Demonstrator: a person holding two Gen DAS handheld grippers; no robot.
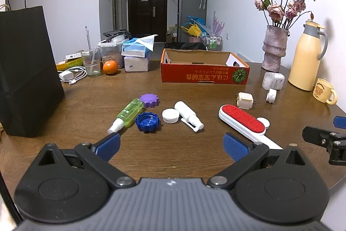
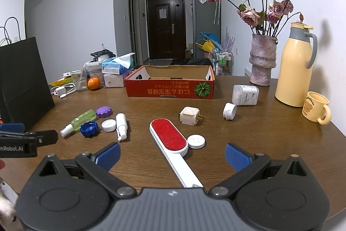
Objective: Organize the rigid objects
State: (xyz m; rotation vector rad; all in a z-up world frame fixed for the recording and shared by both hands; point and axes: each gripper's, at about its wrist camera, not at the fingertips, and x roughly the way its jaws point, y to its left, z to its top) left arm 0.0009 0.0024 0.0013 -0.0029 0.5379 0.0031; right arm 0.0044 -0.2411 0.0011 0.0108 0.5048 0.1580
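Observation:
On the brown table lie a green spray bottle [image 1: 129, 112], a purple cap [image 1: 149, 100], a blue cap [image 1: 147, 122], a white cap [image 1: 170, 115] and a white spray bottle [image 1: 188, 115]. A red-and-white lint brush [image 2: 169, 138] lies with its handle between my right gripper's [image 2: 172, 154] open fingers, untouched. A round white disc [image 2: 196, 141], a cream plug cube [image 2: 190, 115], a small white cylinder [image 2: 229, 111] and a white jar [image 2: 245, 95] lie to its right. My left gripper [image 1: 172, 146] is open and empty, just short of the bottles. An orange cardboard box [image 1: 204, 74] stands open behind.
A black paper bag [image 1: 26, 92] stands at the left. Behind are a glass [image 1: 92, 62], an orange [image 1: 110, 67], a charger cable [image 1: 72, 76] and tissue packs [image 1: 136, 57]. At the right stand a vase of dried roses [image 2: 262, 60], a yellow jug [image 2: 297, 66] and a mug [image 2: 315, 109].

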